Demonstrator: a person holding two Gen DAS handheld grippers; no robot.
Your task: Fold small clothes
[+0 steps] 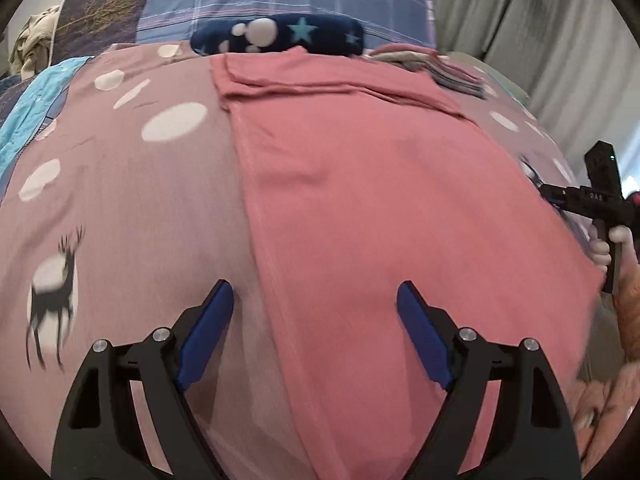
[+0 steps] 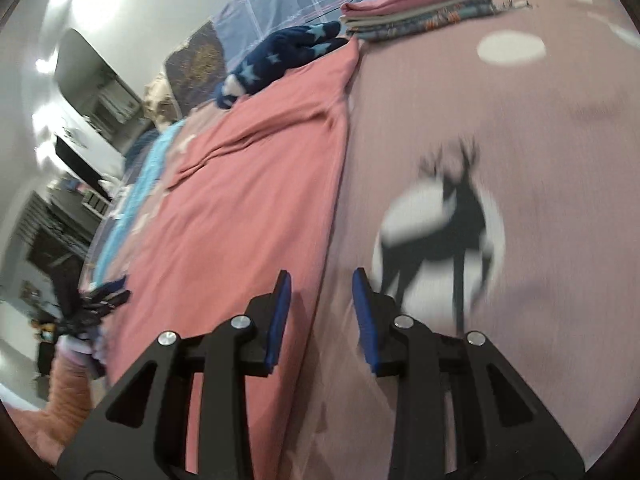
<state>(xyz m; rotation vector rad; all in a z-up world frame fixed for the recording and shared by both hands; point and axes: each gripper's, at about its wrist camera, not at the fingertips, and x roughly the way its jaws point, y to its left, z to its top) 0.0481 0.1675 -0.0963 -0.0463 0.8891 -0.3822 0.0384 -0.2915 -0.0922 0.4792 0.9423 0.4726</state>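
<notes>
A pink garment (image 1: 380, 184) lies flat on the mauve bedspread (image 1: 132, 216), its far end folded over. My left gripper (image 1: 315, 292) is open and empty just above the garment's left edge. My right gripper (image 2: 322, 280) is open and empty above the garment's right edge (image 2: 240, 200). The right gripper also shows in the left wrist view (image 1: 592, 200) at the garment's right side. The left gripper shows at the left edge of the right wrist view (image 2: 96, 304), its jaws unclear there.
A stack of folded clothes (image 2: 420, 12) lies at the far end of the bed, also in the left wrist view (image 1: 436, 68). A navy star-patterned item (image 1: 280, 36) lies beside it. Pillows (image 1: 100, 12) and a curtain (image 1: 560, 40) are behind. A turquoise cloth (image 1: 28, 120) lies at left.
</notes>
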